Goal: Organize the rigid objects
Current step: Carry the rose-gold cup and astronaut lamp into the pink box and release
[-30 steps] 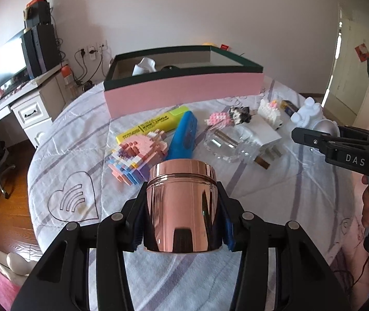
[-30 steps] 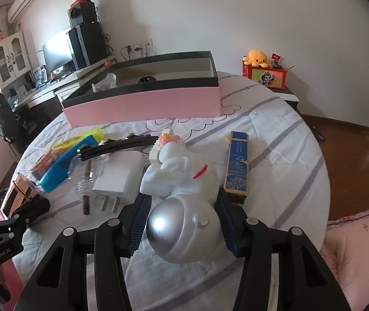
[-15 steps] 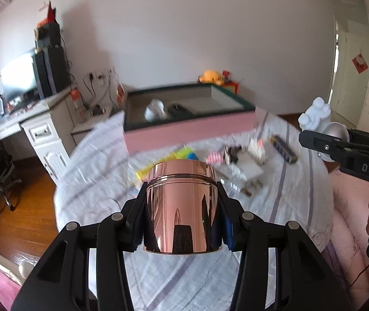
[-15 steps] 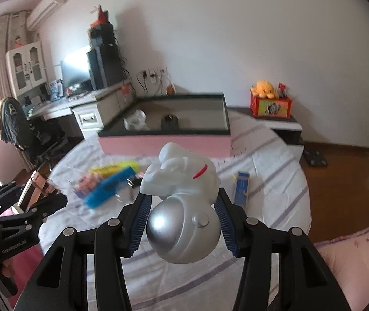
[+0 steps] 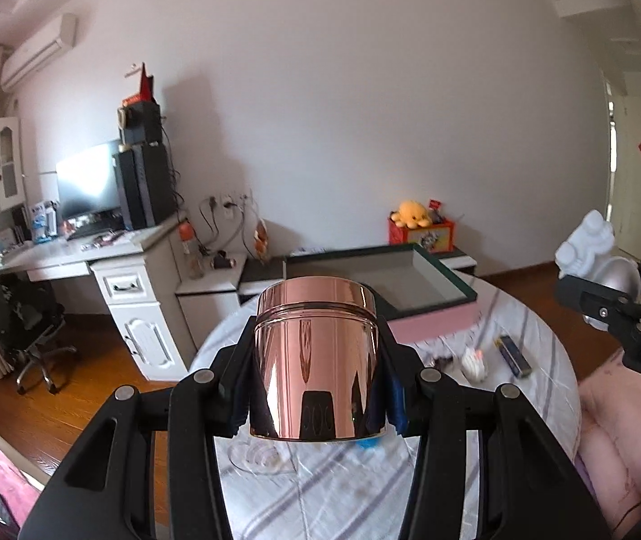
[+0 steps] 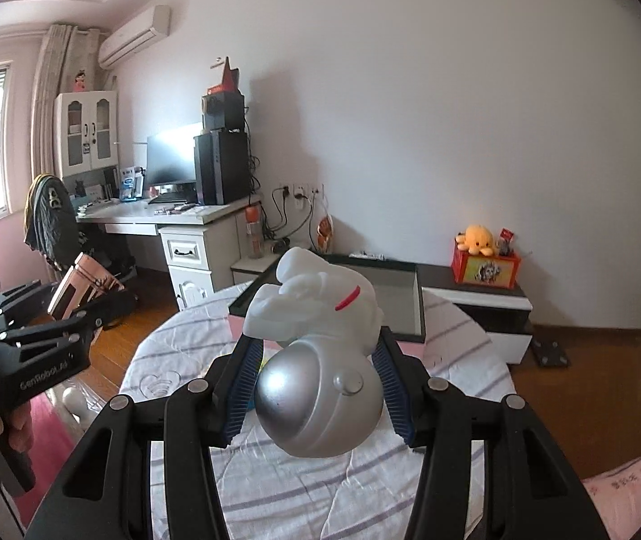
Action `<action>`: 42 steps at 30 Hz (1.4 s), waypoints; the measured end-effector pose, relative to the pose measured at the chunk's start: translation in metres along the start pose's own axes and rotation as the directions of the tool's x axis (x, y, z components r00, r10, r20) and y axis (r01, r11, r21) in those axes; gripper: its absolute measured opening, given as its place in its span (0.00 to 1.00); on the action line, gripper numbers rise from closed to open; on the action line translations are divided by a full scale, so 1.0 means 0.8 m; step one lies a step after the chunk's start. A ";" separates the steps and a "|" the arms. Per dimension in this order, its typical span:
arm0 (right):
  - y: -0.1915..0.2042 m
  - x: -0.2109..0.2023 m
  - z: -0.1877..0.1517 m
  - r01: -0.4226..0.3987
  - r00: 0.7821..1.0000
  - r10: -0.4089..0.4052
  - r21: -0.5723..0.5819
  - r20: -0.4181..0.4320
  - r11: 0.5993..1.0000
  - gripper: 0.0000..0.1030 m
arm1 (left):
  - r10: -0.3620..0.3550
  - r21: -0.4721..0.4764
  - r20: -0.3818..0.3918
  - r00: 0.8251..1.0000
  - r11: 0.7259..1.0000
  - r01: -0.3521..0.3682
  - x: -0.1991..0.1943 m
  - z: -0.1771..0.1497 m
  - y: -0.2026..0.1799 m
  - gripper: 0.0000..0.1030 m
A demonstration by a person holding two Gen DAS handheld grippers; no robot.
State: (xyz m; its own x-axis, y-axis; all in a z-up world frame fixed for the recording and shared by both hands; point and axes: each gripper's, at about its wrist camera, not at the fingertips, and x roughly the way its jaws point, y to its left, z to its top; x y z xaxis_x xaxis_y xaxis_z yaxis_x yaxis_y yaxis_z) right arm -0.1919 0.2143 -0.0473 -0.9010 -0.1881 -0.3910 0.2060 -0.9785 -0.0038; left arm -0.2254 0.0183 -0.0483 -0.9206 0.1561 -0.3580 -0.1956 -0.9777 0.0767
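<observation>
My left gripper (image 5: 316,360) has its jaws clenched on a shiny rose-gold tin (image 5: 316,360), which stands upright between the blue pads and is held in the air above the surface (image 5: 541,351), a round one covered with a white cloth with grey stripes. My right gripper (image 6: 316,382) has its jaws clenched on a white astronaut figure (image 6: 316,342); its silver helmet points toward the camera and its white body points away, toward the wall. In the left wrist view the same figure (image 5: 590,247) appears at the right edge, also in the air. Behind both held things, at the far side of the surface, lies a shallow open box (image 5: 428,288) with pink outer walls and a dark green rim. On the cloth near the box I see a long blue and yellow pack (image 5: 514,353) and a small white thing (image 5: 475,360) beside it, too blurred to name. A blue thing (image 5: 367,443) shows just under the tin, mostly hidden. A hand (image 6: 1,432) grips the handle of the left gripper at the left edge of the right wrist view.
</observation>
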 end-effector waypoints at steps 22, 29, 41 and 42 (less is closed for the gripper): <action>-0.057 0.104 0.040 0.008 1.000 -0.009 -0.015 -0.024 1.000 0.50 | 0.043 0.082 -0.029 0.999 0.996 -0.040 0.145 0.062 -0.025 0.46; -0.094 0.187 0.046 0.022 0.995 -0.024 -0.022 -0.096 1.000 0.50 | 0.010 0.136 -0.137 0.990 0.991 0.009 0.254 0.070 -0.055 0.46; -0.125 0.324 0.014 0.000 0.962 -0.010 -0.037 -0.271 0.999 0.50 | 0.008 0.179 -0.312 0.950 0.983 0.050 0.380 0.027 -0.084 0.46; -0.125 0.330 0.011 -0.003 0.960 -0.008 -0.037 -0.281 0.999 0.50 | 0.009 0.178 -0.316 0.949 0.983 0.050 0.383 0.025 -0.083 0.46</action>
State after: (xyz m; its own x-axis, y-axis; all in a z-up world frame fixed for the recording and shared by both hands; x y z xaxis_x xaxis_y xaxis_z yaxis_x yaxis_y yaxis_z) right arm -0.4537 0.2613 -0.1421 -0.7591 -0.1492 -0.6337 0.2225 -0.9742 -0.0371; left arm -0.5011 0.1338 -0.1441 -0.7680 0.0946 -0.6334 -0.2987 -0.9278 0.2235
